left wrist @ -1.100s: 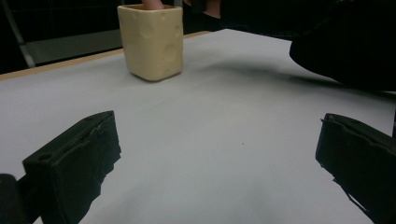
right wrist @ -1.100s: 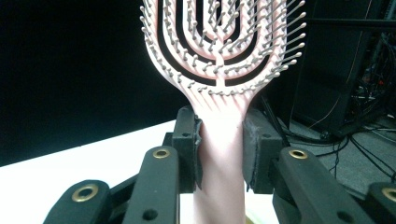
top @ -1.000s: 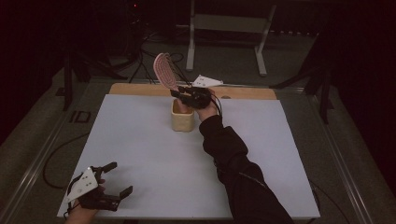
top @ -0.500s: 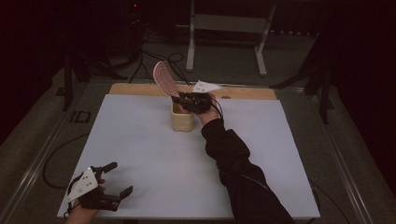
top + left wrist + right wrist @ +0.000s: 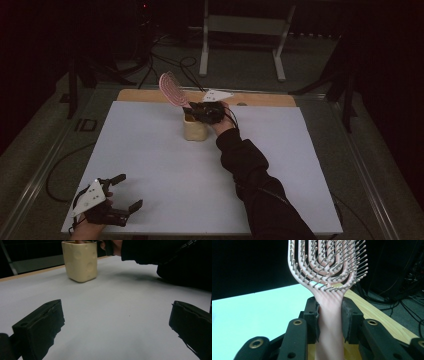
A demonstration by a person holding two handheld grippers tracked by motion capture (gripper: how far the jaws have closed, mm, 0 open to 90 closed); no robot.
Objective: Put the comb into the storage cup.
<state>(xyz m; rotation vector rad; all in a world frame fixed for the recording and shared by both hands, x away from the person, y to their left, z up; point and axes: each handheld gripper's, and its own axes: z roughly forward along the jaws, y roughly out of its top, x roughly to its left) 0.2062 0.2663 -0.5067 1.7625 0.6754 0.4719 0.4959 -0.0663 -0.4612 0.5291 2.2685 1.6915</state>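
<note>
While your right gripper (image 5: 329, 317) clamps its jaws on the handle of a pink hairbrush (image 5: 328, 270), the brush stands over the far middle of the white table (image 5: 150, 165), its handle running down toward a cream-coloured cup (image 5: 194, 128) dotted with round dimples like cheese. In the high view the brush's long axis tilts, with the bristled head (image 5: 171, 90) leaning up and away to your left and the handle end at or just inside the cup's mouth; whether it touches the cup cannot be told. The cup sits directly below those jaws, so any lowering or lifting, I judge, would follow the handle's slanted line. Your right hand is by far the nearer one. Your left gripper (image 5: 120, 197) rests at the near left corner of the table, well apart from the cup, its jaws spread wide and holding nothing. No brand, label or writing can be read on the brush, cup or table.
</note>
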